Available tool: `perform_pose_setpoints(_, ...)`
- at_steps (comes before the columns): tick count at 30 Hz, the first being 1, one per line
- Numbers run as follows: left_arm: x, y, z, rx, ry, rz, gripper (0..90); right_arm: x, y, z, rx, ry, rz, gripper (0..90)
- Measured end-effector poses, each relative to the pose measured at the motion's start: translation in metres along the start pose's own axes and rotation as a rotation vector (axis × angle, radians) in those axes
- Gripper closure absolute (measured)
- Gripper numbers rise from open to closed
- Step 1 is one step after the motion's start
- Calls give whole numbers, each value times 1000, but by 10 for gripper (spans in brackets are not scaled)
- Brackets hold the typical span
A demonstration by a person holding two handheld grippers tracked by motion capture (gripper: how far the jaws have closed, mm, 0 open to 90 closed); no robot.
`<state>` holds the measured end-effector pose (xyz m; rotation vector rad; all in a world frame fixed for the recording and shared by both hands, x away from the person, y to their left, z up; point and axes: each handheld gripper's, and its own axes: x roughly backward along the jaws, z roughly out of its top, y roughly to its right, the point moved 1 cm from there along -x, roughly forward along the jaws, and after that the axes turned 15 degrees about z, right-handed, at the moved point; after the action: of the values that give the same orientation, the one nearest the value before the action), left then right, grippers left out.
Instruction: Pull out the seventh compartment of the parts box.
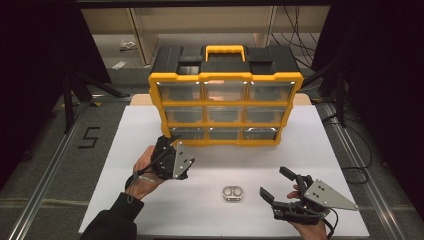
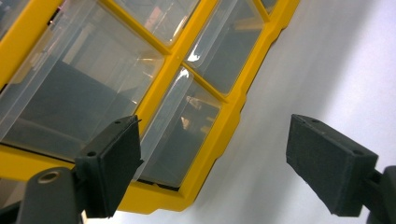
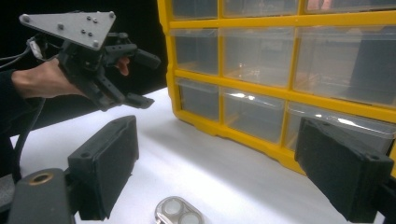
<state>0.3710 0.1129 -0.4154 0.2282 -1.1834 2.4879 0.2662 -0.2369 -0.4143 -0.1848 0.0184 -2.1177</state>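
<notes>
- High view: a yellow and black drawer cabinet (image 1: 225, 102) stands upright at the far middle of a white desk (image 1: 320, 150), with three rows of three clear drawers facing the person.
- Left gripper (image 1: 170, 150) is held just in front of the cabinet's lower left corner, pointing at the bottom-left drawer (image 1: 186, 133). Its jaws stand wide apart and hold nothing.
- Left gripper view: the bottom-left drawer (image 2: 180, 135) sits close ahead, with one jaw overlapping the cabinet's yellow frame; whether it touches, I cannot tell.
- A small metal piece with two round wells (image 1: 232, 193) lies flat on the desk, well in front of the cabinet and roughly below its middle column.
- Right gripper (image 1: 275, 187) is in front of the cabinet's right side, near the desk's front edge, just beside the metal piece. Its jaws are wide open and empty.
- Right gripper view: the metal piece (image 3: 180, 211) lies between the jaws, untouched, with bare desk between it and the cabinet.
</notes>
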Motion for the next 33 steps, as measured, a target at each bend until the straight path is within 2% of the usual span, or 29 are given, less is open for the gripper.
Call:
perform_pose_setpoints(5,-8,-3,-2,-20,-5,19,176,0,0,0,3,-3,3,145)
perform_pose_setpoints(9,-14,-5,-4,-104,-5,60,177,0,0,0,6,-3,3,146)
perform_pose_setpoints(13,-22,-7,-7,-157,0,92,184,0,0,0,6,-2,5,147)
perform_pose_setpoints(20,-32,-7,-10,-188,3,116,193,0,0,0,3,-3,5,147)
perform_pose_setpoints(21,-34,-8,-11,-216,-8,127,197,0,0,0,0,-5,7,148)
perform_pose_setpoints(25,-38,-7,-12,-218,-9,130,200,0,0,0,4,-7,8,148)
perform_pose_setpoints(27,-42,-6,-14,-247,-17,139,203,0,0,0,1,-7,10,149)
perform_pose_setpoints(30,-43,-5,-14,-268,-18,144,206,0,0,0,2,-8,10,149)
perform_pose_setpoints(31,-45,-4,-15,-289,-22,146,208,0,0,0,1,-9,10,149)
perform_pose_setpoints(33,-46,-3,-15,-296,-23,151,208,0,0,0,2,-8,9,149)
